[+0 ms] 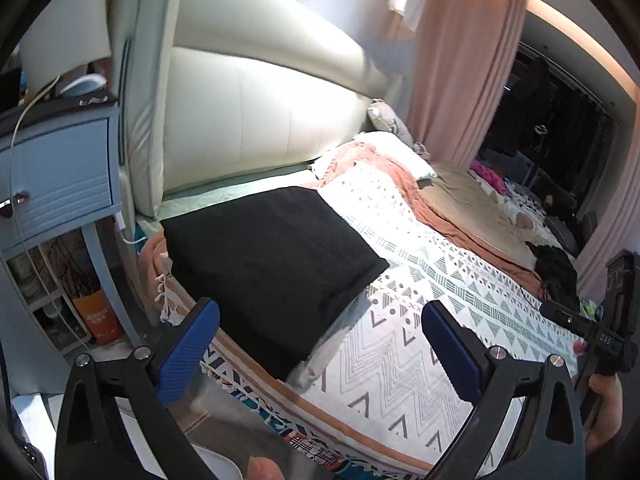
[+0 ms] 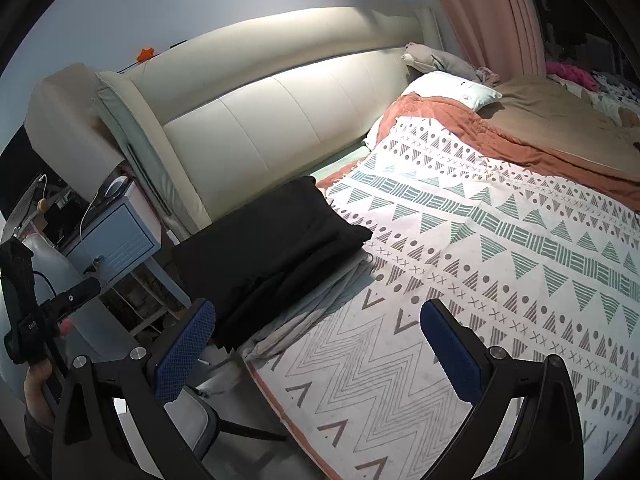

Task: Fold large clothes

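Bedroom; bed with a cream padded headboard point(image 1: 256, 120) along a pale wall.
Surface: white patterned blanket point(image 1: 420, 320) with grey chevrons, teal triangles and a fringed edge, spread over a rust-coloured blanket point(image 2: 448, 116); tan cover point(image 2: 552, 112) further along the bed.
Pillow point(image 2: 452, 88), white, at the headboard end, with a grey soft item behind it.
Blue nightstand point(image 1: 60, 176), one drawer, beside the bed corner; white cable trailing over its front.
Pink curtain point(image 1: 460, 80) next to a dark window point(image 1: 560, 120).
Black garment point(image 1: 272, 264), folded into a flat rectangle, lying at the bed's near corner by the headboard, on top of a folded grey garment point(image 2: 304, 312) whose edge shows beneath it.
Left gripper point(image 1: 320, 344): blue-padded fingers spread wide, holding nothing, poised above the near edge of the black garment.
Right gripper point(image 2: 318, 344): fingers likewise parted and empty, over the patterned blanket just beside the stack.
A hand point(image 2: 38, 384) on the other gripper's handle shows at the left edge of the right wrist view.
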Demonstrator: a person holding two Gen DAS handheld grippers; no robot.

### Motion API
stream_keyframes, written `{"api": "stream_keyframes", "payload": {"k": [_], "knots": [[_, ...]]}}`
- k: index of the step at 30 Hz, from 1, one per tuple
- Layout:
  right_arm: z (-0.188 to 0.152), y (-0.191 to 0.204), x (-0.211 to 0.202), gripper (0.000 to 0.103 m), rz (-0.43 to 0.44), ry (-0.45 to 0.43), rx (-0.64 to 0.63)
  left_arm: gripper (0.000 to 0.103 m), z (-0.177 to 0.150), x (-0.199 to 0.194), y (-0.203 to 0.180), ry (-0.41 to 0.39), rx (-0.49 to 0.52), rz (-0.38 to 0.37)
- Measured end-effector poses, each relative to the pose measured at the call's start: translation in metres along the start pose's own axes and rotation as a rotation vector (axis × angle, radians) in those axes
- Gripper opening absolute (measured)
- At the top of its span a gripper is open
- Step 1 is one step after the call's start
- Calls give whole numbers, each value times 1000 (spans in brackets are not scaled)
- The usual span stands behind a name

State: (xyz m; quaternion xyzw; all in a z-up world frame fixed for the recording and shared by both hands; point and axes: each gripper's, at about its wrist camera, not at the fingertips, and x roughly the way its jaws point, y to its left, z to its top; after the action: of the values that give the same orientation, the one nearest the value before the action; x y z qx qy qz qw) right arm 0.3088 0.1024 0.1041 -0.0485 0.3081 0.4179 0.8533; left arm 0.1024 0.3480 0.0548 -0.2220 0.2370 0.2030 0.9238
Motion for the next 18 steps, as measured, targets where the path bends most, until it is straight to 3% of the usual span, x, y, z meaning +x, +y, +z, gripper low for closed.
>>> {"api": "stream_keyframes", "payload": {"k": [8, 15, 18], "knots": [[-37, 2, -71, 102, -79, -60, -6, 103, -25, -43, -65, -9, 143, -20], [-74, 2, -129, 103, -81, -89, 74, 103, -46, -78, -99, -11, 183, -59], [-91, 4, -159, 102, -121, -121, 76, 103, -55, -96, -109, -25, 195, -71]]}}
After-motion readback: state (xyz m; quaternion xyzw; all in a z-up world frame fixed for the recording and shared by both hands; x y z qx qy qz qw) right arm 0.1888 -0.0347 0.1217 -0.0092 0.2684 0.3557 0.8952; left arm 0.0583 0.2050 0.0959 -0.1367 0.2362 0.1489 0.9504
